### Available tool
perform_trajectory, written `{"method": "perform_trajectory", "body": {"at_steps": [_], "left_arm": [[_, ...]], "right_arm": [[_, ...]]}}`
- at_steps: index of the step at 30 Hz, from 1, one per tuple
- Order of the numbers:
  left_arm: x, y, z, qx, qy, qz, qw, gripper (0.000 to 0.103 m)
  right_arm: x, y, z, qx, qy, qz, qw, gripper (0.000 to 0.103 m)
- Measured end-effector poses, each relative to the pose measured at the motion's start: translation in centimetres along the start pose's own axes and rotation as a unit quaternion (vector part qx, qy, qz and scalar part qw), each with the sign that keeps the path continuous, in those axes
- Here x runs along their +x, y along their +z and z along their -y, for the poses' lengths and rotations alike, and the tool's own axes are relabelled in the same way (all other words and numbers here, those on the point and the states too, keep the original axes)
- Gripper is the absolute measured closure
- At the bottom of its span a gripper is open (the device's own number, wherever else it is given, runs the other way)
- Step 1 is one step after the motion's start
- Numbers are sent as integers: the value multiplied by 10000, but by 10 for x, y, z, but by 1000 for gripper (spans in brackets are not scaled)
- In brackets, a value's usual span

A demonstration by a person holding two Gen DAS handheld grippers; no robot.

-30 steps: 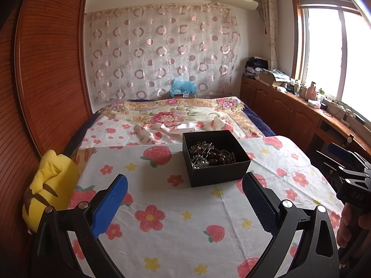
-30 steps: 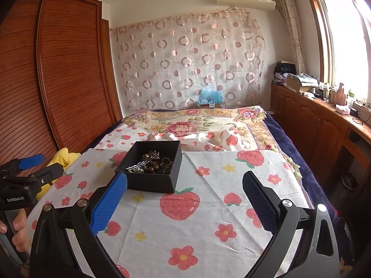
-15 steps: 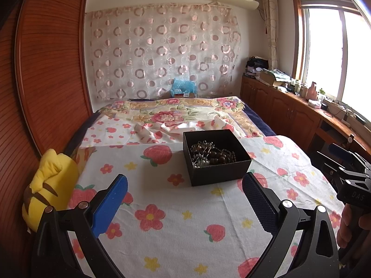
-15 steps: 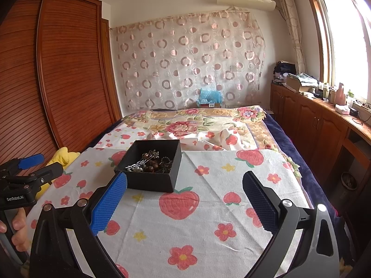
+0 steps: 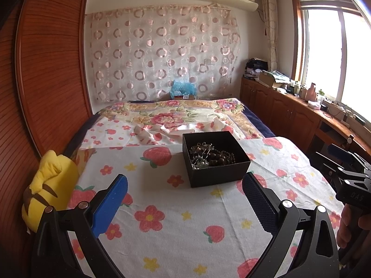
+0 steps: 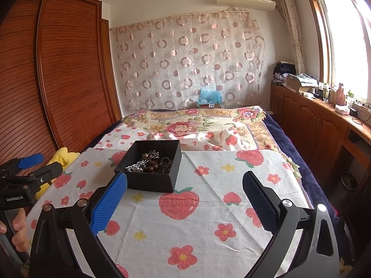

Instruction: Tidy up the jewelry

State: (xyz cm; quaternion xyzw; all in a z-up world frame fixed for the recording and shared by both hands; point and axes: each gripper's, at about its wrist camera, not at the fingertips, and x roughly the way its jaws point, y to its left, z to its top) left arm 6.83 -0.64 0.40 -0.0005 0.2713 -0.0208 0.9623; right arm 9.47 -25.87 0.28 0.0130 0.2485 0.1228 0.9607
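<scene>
Jewelry box [image 5: 215,159] ahead of both spread, empty claws

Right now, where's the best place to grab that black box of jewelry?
Probably the black box by a side wall, claw coming from above, one finger inside and one outside the rim. It sits open and upright; the jewelry heaps mid-box, leaving room along the walls.

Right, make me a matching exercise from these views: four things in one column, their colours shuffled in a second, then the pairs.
Things:
1. jewelry box
2. plush toy
3. wardrobe
4. bag by the curtain

Colours:
A. yellow
B. light blue
C. black
D. reddish brown

Pairs: 1-C, 2-A, 3-D, 4-B
</scene>
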Motion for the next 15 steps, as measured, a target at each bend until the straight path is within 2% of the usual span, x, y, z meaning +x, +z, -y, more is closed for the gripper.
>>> {"method": "perform_trajectory", "body": {"at_steps": [15], "left_arm": [[-1,1,4,-2,4,31,10000,7]], "right_arm": [[0,-1,0,-2,1,2,10000,2]]}}
